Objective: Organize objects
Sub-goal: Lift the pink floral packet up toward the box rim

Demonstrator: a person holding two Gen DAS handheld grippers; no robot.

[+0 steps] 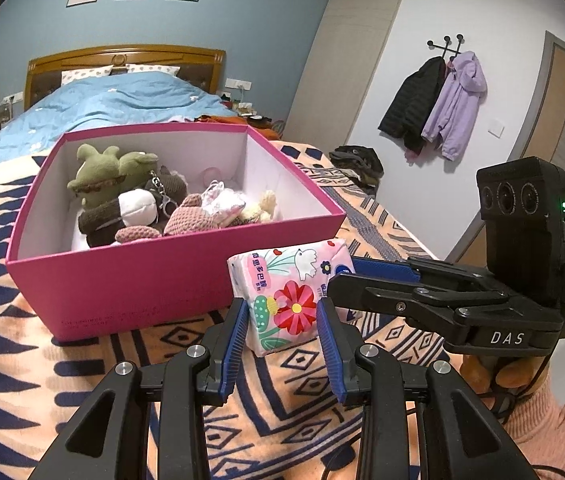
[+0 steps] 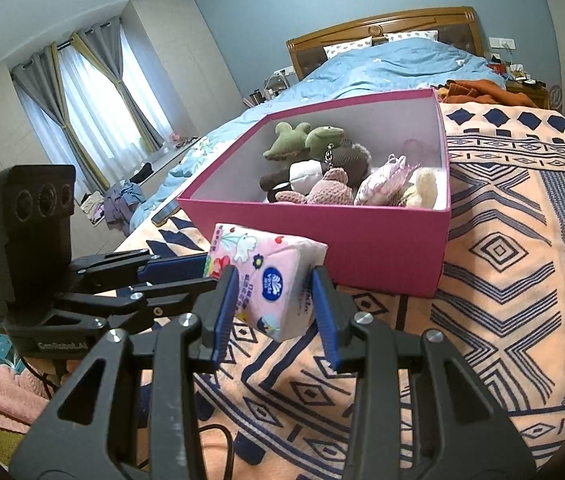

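Observation:
A pink flowered tissue pack (image 1: pixel 290 296) (image 2: pixel 270 280) hangs just above the patterned blanket, in front of the pink box. My left gripper (image 1: pixel 281 308) is shut on it, blue pads against its two sides. My right gripper (image 2: pixel 274 292) is shut on the same pack from the other end. Each gripper shows in the other's view: the right gripper (image 1: pixel 342 276) comes in from the right, the left gripper (image 2: pixel 208 274) from the left. The open pink box (image 1: pixel 122 280) (image 2: pixel 362 240) holds several plush toys (image 1: pixel 122 196) (image 2: pixel 314 168).
The orange and navy blanket (image 1: pixel 22 360) (image 2: pixel 502 280) covers the bed's foot. Behind the box lie a blue duvet (image 1: pixel 122 100) and a wooden headboard (image 1: pixel 122 56). Coats (image 1: pixel 442 104) hang on the right wall. Curtains (image 2: pixel 82 92) and clothes on the floor (image 2: pixel 118 200) are to the left.

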